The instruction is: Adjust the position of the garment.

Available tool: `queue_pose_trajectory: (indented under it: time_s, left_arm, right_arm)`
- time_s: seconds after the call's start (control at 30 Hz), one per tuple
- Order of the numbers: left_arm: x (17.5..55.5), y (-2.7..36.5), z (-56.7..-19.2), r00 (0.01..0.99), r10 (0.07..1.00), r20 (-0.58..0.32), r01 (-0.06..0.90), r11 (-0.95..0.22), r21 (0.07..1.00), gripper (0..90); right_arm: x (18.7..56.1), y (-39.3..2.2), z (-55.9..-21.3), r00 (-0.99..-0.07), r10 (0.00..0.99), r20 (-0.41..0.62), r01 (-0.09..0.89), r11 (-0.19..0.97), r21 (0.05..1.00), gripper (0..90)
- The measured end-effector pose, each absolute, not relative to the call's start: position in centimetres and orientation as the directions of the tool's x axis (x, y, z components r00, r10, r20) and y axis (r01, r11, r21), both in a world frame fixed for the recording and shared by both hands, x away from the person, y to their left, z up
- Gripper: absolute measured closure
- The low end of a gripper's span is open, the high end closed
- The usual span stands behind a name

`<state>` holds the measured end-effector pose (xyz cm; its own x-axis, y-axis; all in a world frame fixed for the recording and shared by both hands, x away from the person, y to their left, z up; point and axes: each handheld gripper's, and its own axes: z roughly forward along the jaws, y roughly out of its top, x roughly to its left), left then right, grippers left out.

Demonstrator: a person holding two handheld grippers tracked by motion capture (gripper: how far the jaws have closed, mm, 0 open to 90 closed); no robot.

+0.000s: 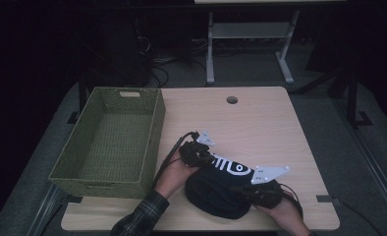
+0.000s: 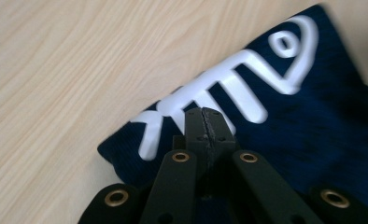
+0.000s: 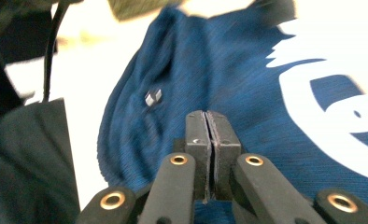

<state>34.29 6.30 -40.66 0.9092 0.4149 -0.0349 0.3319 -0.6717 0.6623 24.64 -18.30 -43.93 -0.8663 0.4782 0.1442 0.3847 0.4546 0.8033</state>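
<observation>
A dark blue garment [image 1: 216,194] with a white fish-skeleton print [image 1: 229,166] lies bunched near the table's front edge. My left gripper [image 1: 207,157] sits at the garment's upper left edge. In the left gripper view its jaws [image 2: 204,114] are shut and lie over the tail end of the print [image 2: 247,79], with no cloth visible between the pads. My right gripper [image 1: 241,190] is at the garment's right side. Its jaws [image 3: 211,119] are shut too, just over the blue cloth [image 3: 229,60] beside the white fish head [image 3: 331,112].
A green woven basket [image 1: 154,132] stands open at the left of the wooden table [image 1: 250,123], close to my left hand. A cable hole [image 1: 232,100] is at the table's back edge. Desk legs and cables stand on the floor behind. A black cable [image 3: 51,51] trails at the left.
</observation>
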Motion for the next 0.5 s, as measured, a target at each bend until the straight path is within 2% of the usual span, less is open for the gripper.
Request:
queue_pose_trajectory:
  time_s: [0.1, 0.17, 0.37, 0.5]
  left_arm:
    - [33.0, 7.2, -40.2, 0.911, 0.410, -0.038, 0.335, -0.683, 0.649, 90.0]
    - [32.2, 7.6, -41.0, 0.903, 0.428, -0.023, 0.351, -0.707, 0.615, 90.0]
    - [32.4, 7.4, -42.9, 0.906, 0.424, -0.011, 0.355, -0.744, 0.565, 90.0]
    - [32.5, 7.2, -43.0, 0.906, 0.422, -0.009, 0.353, -0.746, 0.565, 90.0]
  right_arm:
    - [25.4, -19.5, -43.4, -0.835, 0.533, 0.135, 0.402, 0.422, 0.813, 87.9]
    - [26.3, -20.2, -44.1, -0.803, 0.581, 0.131, 0.441, 0.433, 0.786, 88.3]
    - [27.1, -20.1, -45.8, -0.788, 0.600, 0.137, 0.486, 0.470, 0.736, 89.2]
    - [27.1, -19.9, -46.2, -0.783, 0.607, 0.140, 0.498, 0.476, 0.724, 89.3]
